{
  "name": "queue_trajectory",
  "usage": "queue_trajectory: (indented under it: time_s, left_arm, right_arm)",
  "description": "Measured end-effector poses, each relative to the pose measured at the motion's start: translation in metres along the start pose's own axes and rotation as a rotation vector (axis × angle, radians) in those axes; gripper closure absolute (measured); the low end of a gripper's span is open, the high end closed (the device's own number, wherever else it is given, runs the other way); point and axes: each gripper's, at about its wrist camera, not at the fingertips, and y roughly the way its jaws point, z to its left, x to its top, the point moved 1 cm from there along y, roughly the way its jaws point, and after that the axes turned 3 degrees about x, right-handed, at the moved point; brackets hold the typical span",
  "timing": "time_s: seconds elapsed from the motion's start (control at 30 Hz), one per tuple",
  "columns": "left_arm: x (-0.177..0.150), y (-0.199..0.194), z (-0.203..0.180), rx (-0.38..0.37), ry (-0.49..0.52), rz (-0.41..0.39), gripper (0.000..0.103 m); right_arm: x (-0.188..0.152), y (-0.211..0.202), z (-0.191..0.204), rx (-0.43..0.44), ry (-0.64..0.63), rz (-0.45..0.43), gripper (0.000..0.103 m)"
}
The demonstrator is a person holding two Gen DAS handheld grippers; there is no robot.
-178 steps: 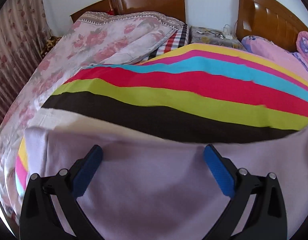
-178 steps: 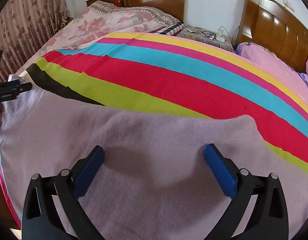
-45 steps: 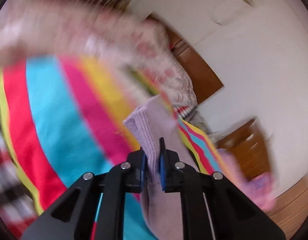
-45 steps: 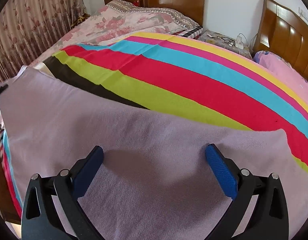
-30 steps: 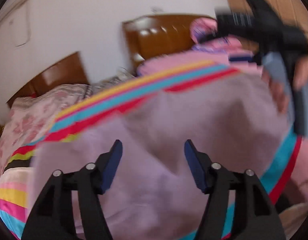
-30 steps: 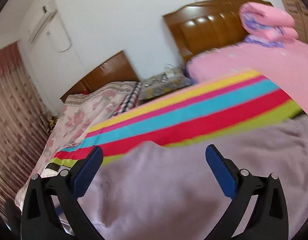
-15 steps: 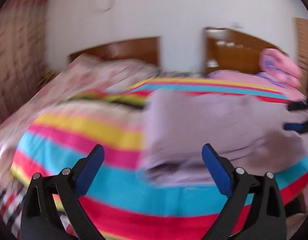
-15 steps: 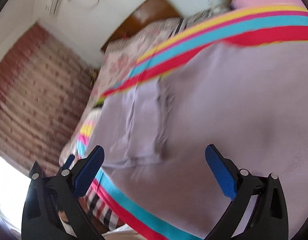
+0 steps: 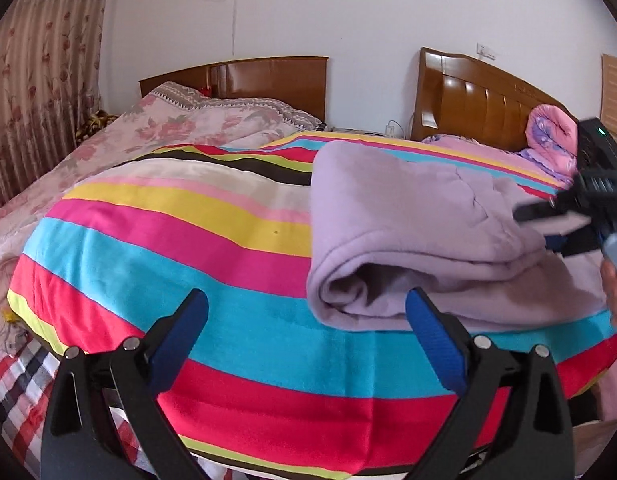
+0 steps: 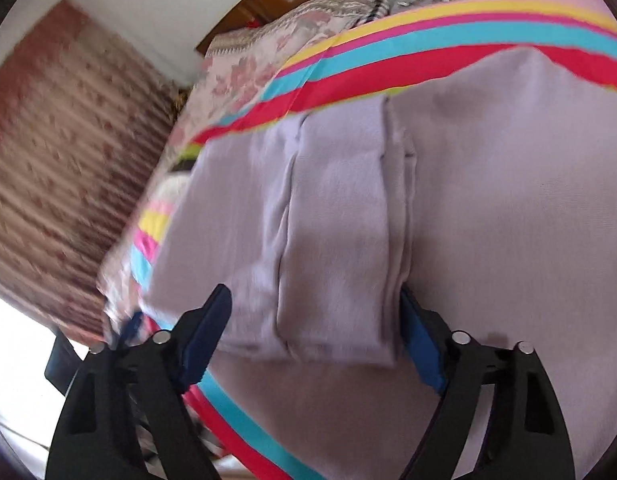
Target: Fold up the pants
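Pants: your lilac pants (image 9: 408, 216) lie folded over on the striped blanket (image 9: 188, 248), toward your right side of the bed. In the left wrist view the fold shows as a thick rounded roll at the near left edge, with an upper layer lying on a lower one.

Upper layer: in the right wrist view you see a narrower folded section (image 10: 336, 240) lying across the wider lilac cloth, its near end just in front of your right gripper's fingers, with long seam lines running away from you.

Right gripper: your right gripper (image 10: 314, 324) has its jaws spread wide and nothing between them; the blue pads (image 10: 418, 344) sit either side of the folded section's near end. Whether they touch the cloth you cannot tell, as the view is blurred. In the left wrist view it reaches over the pants from the right edge (image 9: 568, 216).

Left gripper: your left gripper (image 9: 306, 308) has its jaws spread apart and empty, over the blanket's near edge, the right pad just in front of the rolled fold.

Blanket: bands of red, cyan, pink, yellow, white, black and green.

Surroundings: a floral quilt (image 9: 156, 132) lies beyond on the left, two wooden headboards (image 9: 268, 80) stand against the white wall, a rolled pink quilt (image 9: 548, 136) sits by the right one, and a patterned curtain (image 9: 40, 80) hangs at the far left.
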Motion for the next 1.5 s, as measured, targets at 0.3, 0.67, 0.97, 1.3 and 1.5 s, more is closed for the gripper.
queue_trajectory:
  time_s: [0.3, 0.67, 0.97, 1.3, 1.5]
  left_arm:
    - [-0.003, 0.005, 0.011, 0.008, -0.027, 0.031, 0.003]
    - [0.032, 0.016, -0.008, 0.019, -0.012, 0.065, 0.001]
    - [0.021, 0.038, 0.001, 0.189, 0.060, 0.138, 0.001]
    - [0.019, 0.038, 0.002, 0.204, 0.133, 0.139, 0.001]
    - [0.018, 0.042, 0.005, 0.195, 0.098, 0.156, 0.001]
  right_arm:
    - [0.001, -0.004, -0.002, 0.017, -0.053, 0.015, 0.086]
    - [0.066, -0.089, 0.184, 0.102, -0.474, -0.248, 0.088]
    - [0.060, -0.154, 0.144, 0.059, -0.412, -0.403, 0.101]
    - [-0.012, -0.095, -0.044, -0.179, -0.037, -0.139, 0.088]
    - [0.007, -0.078, -0.037, -0.080, -0.005, -0.104, 0.009]
